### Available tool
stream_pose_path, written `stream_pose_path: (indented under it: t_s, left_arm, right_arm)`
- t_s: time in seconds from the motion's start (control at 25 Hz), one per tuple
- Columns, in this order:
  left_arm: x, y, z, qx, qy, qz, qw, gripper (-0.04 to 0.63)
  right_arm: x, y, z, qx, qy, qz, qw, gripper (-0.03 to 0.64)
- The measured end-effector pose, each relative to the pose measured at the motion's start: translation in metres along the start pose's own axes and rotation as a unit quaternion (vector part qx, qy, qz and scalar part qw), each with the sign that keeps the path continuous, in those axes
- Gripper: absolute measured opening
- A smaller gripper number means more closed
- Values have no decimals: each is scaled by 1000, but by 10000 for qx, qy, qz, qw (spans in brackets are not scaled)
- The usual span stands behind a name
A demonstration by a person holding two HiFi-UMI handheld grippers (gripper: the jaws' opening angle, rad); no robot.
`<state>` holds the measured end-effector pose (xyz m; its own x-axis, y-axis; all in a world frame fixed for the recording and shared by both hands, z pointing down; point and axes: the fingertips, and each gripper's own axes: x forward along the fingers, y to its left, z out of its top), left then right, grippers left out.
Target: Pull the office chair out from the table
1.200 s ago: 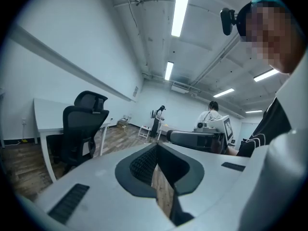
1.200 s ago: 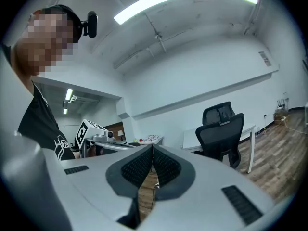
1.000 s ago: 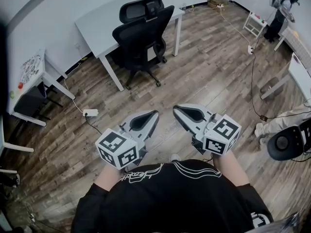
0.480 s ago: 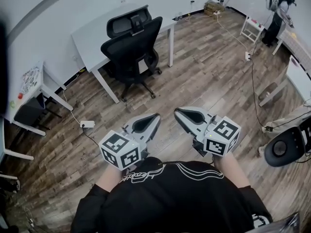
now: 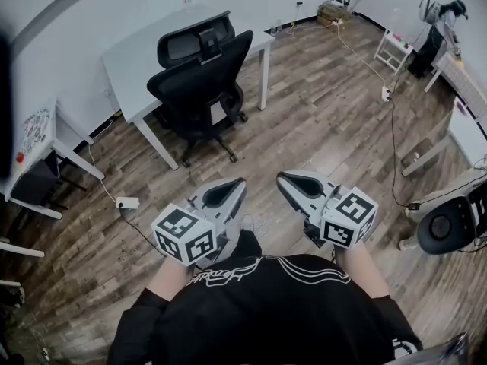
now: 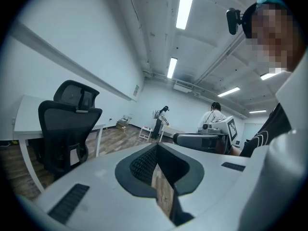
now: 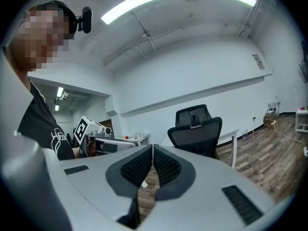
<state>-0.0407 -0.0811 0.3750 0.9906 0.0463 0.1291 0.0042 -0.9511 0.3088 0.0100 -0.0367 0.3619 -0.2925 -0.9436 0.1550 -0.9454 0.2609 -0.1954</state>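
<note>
A black mesh office chair with a headrest stands pushed in at a white table, its back toward me. It also shows at the left in the left gripper view as the chair and right of centre in the right gripper view as the chair. My left gripper and right gripper are held side by side in front of my chest, well short of the chair. Both are shut with nothing between their jaws.
A small white side table stands at the left with a power strip and cable on the wood floor. A second black chair is at the right edge. People stand by white tables at the far right.
Both grippers and I have moved toward the chair and table, which now sit lower and larger in the head view. The jaws have stayed shut.
</note>
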Motion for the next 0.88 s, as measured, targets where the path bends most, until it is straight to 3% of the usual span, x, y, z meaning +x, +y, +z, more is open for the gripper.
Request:
stream_pose_path:
  t_s: [0.44,0.64,0.88]
  left_arm:
    - [82,165,53,126,227,332,9991,6]
    - [97,240,68,594,362,766,9946,6]
    - [92,288,85,900,400,1146,9885,8]
  right_arm:
    - [125,-140,41,189,216,-51,9996,37]
    - [183,-189,47,-299,576,-248,9976,37]
    - [214,-218,63,-807,691,-399,9935,37]
